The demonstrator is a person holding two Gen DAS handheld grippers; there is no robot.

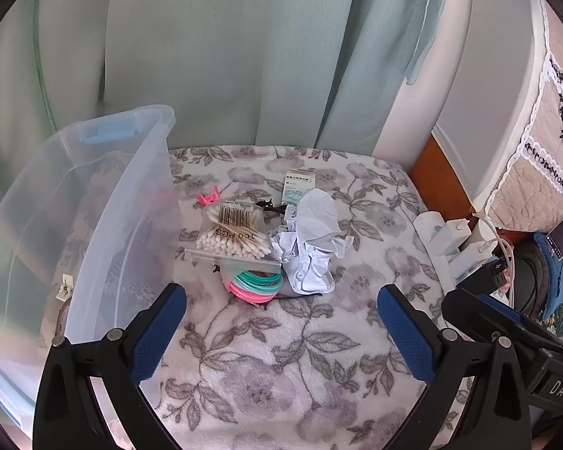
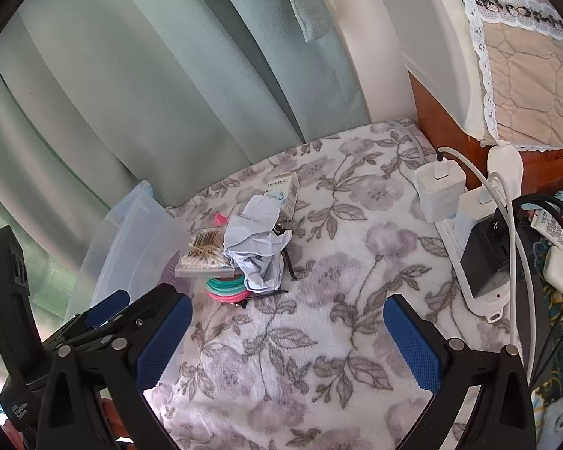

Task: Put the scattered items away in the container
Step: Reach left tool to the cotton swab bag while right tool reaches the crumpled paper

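Note:
A pile of small items lies mid-blanket: a bag of cotton swabs (image 1: 232, 234) (image 2: 206, 253), crumpled pale-blue paper (image 1: 311, 247) (image 2: 257, 247), teal and pink rings (image 1: 257, 285) (image 2: 227, 287), a small white box (image 1: 296, 185) (image 2: 283, 193), a pink clip (image 1: 208, 198) and black hair clips (image 1: 268, 204). A clear plastic bin (image 1: 105, 202) (image 2: 131, 240) stands left of the pile, with a small cream clip (image 1: 64, 287) inside. My left gripper (image 1: 281, 300) is open, short of the rings. My right gripper (image 2: 287, 309) is open, nearer than the pile.
A floral blanket (image 1: 281, 375) (image 2: 300, 337) covers the surface. Pale green curtains (image 1: 225, 56) hang behind. At the right edge, a white power strip (image 2: 480, 300) holds white chargers (image 2: 439, 191), a black adapter (image 2: 491, 258) and cables. A wooden headboard (image 2: 443, 120) stands beyond.

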